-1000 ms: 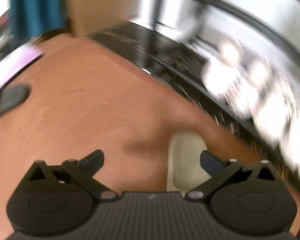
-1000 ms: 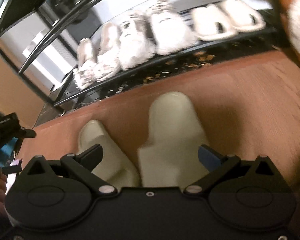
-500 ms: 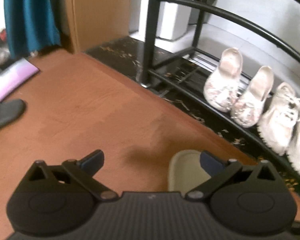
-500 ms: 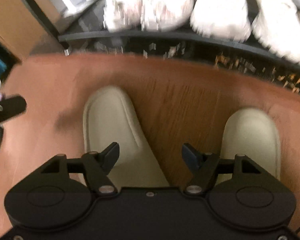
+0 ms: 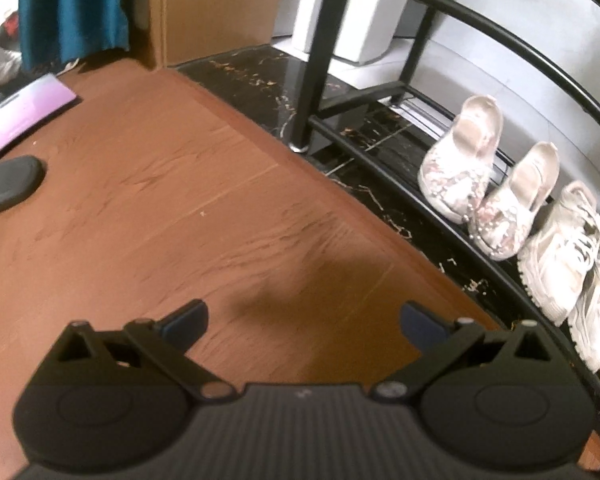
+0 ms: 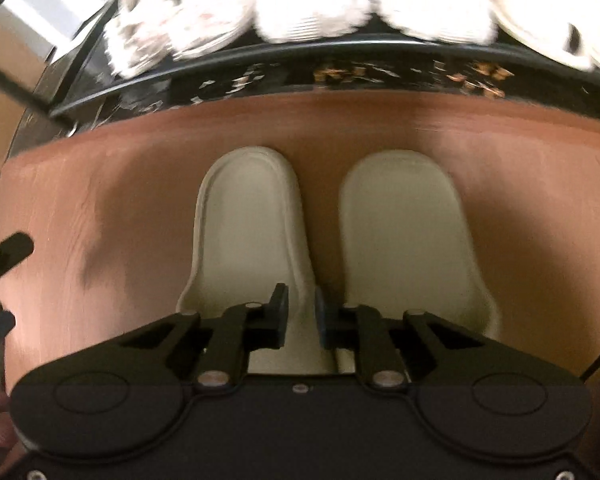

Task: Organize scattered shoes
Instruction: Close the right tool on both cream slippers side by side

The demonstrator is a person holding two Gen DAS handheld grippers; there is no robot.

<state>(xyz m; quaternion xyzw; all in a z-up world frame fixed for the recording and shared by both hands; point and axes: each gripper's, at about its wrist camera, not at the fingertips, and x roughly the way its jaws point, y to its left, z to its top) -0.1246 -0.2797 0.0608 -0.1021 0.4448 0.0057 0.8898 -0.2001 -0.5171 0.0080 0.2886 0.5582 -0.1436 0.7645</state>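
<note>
1. Between the fingers of our right hand-held gripper (image 6: 301, 316) we see the inner edge of the left cream slipper (image 6: 249, 216); the jaws stand close together, and they seem to pinch this edge, though the contact itself is partly hidden.
2. At 1 o'clock from this gripper lies the right cream slipper (image 6: 408, 224), just beside the first one, with a narrow strip of wooden floor (image 6: 100, 208) between them. Both slippers point toward 12 o'clock.
3. At 12 o'clock in the right wrist view stands the shoe rack (image 6: 340, 54) with a row of pale shoes on it, but they are blurred and we cannot tell their kinds.
4. Our left hand-held gripper (image 5: 304, 318) is wide open and holds nothing; only bare wooden floor is between its fingers.
5. At 2 o'clock in the left wrist view we see the pair of beaded flat shoes (image 5: 488, 176) on the low shelf of the rack, and the white sneakers (image 5: 572, 256) just beside them at 3 o'clock.
6. At 9 o'clock a black slipper (image 5: 8, 186) lies on the floor, well apart from the rack, and near it at 10 o'clock a pale purple flat object (image 5: 24, 110).
7. At 11 o'clock a teal curtain (image 5: 70, 8) hangs.
</note>
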